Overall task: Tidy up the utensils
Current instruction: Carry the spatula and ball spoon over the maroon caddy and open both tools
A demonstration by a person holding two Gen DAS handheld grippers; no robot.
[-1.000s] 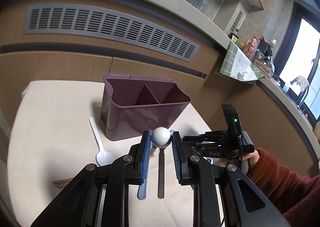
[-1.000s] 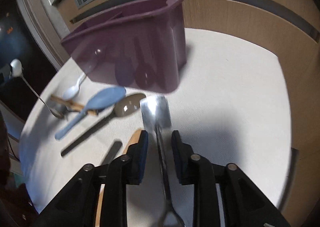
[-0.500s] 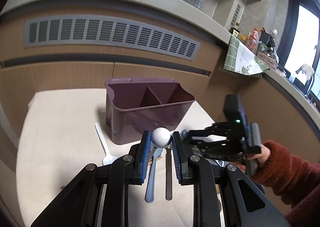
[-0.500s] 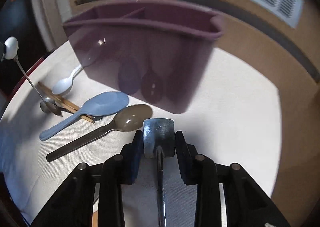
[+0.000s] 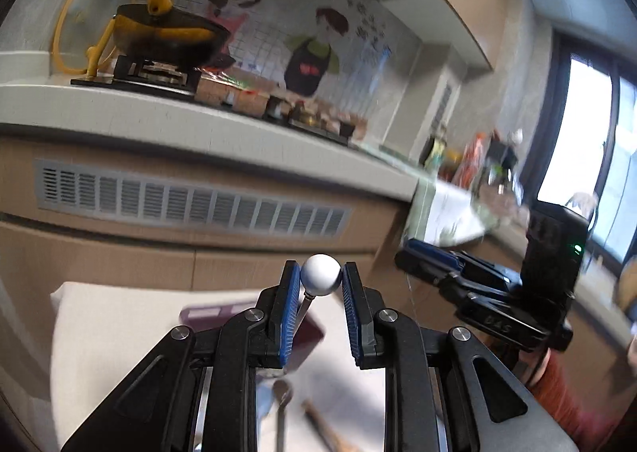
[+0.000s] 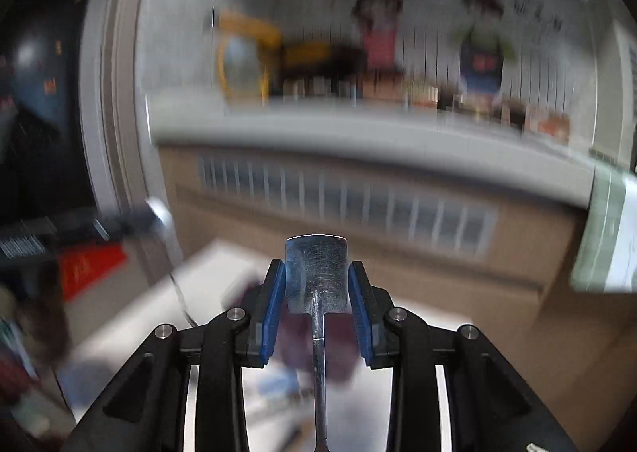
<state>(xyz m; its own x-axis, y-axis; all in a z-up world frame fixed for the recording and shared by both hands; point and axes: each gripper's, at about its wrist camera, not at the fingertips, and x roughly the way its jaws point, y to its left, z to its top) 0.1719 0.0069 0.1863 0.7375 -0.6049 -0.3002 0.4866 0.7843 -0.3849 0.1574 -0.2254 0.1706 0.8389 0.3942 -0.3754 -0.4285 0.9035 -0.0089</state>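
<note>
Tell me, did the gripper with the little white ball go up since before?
Yes. The left gripper went up: the purple caddy now sits low behind its fingers, and the stove counter has come into view above.

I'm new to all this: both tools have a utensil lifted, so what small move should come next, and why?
Probably carry the left tool forward over the purple holder and lower it: its pads pinch the white ball end of a thin utensil, and the holder sits just below.
</note>
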